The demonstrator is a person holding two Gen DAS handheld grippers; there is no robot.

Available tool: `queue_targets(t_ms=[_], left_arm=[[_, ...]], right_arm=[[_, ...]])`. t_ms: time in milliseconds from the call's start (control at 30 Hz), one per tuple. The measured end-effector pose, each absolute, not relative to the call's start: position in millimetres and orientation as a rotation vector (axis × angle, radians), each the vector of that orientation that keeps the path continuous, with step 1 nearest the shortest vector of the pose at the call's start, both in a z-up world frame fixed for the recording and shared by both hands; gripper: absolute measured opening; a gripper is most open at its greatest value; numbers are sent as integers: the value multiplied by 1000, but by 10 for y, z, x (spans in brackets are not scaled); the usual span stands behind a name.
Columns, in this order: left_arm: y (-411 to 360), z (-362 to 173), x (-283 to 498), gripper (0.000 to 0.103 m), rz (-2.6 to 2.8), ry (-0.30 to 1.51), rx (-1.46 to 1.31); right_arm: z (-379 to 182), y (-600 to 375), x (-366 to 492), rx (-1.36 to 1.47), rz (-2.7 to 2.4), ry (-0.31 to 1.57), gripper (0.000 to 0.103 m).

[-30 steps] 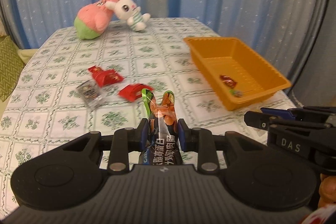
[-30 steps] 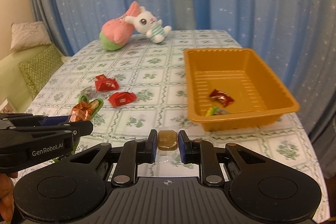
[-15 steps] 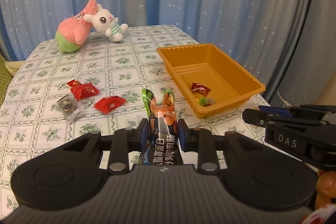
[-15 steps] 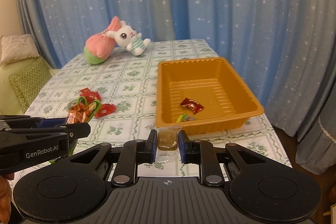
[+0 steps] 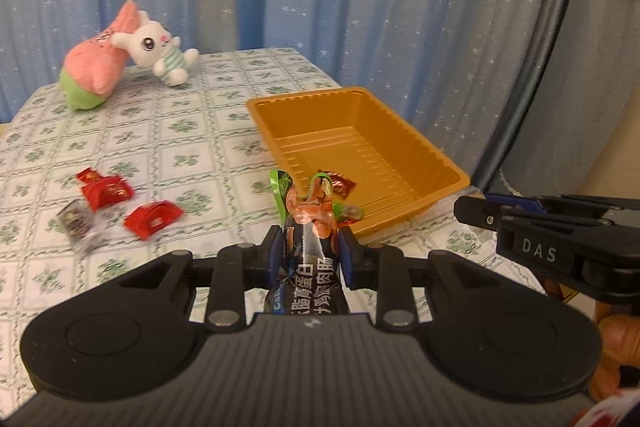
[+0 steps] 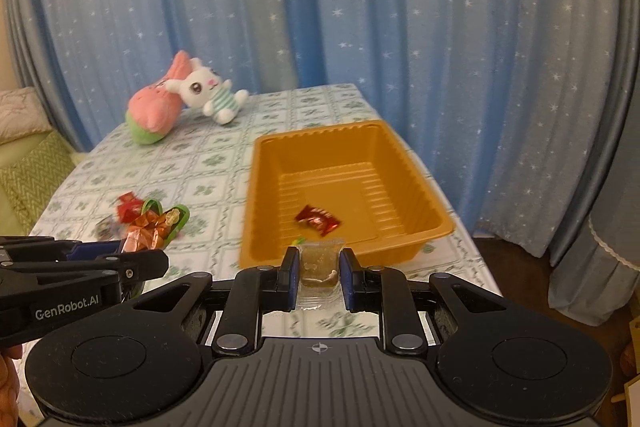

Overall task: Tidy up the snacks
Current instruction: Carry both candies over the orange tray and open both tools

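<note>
The left gripper (image 5: 310, 247) has its jaws clenched on a dark sausage packet with a crinkled orange-green top (image 5: 308, 227); the right gripper (image 6: 319, 267) pinches a small clear sachet of brownish snack (image 6: 319, 261). Just beyond both jaws sits the orange ribbed plastic tray (image 6: 400, 183), already holding a red wrapper (image 6: 318, 220). Left of the jaws, two red packets (image 5: 154, 219) and a clear one (image 5: 76, 223) remain on the counter (image 5: 192, 147), so roughly half seems left

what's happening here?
A person is sorting snacks into the orange tray. The left gripper is shut on a dark sausage pack, the right gripper on a small clear packet. One red snack already lies in the tray; two red packets remain on the table.
</note>
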State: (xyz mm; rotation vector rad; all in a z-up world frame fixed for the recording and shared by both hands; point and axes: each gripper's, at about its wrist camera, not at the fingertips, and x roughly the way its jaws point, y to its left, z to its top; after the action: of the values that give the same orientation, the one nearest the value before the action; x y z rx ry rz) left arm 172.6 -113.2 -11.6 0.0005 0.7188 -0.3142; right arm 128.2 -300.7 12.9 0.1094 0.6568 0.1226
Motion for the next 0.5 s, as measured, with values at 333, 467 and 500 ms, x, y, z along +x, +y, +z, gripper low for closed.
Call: queue_targets(t_ms=[333,467,500], left_arm=[[-1444,-196,2099,26,-374,738,6],[-1527,-252,2290,26,-389,751,4],[-1545,-262,2333,26,-389,752,7]], right_arm=[[88,-3266,1592,100,95,656,22],[62,-3348,1749,104,88,656,22],[57,-3366,1789,105,87,656,22]])
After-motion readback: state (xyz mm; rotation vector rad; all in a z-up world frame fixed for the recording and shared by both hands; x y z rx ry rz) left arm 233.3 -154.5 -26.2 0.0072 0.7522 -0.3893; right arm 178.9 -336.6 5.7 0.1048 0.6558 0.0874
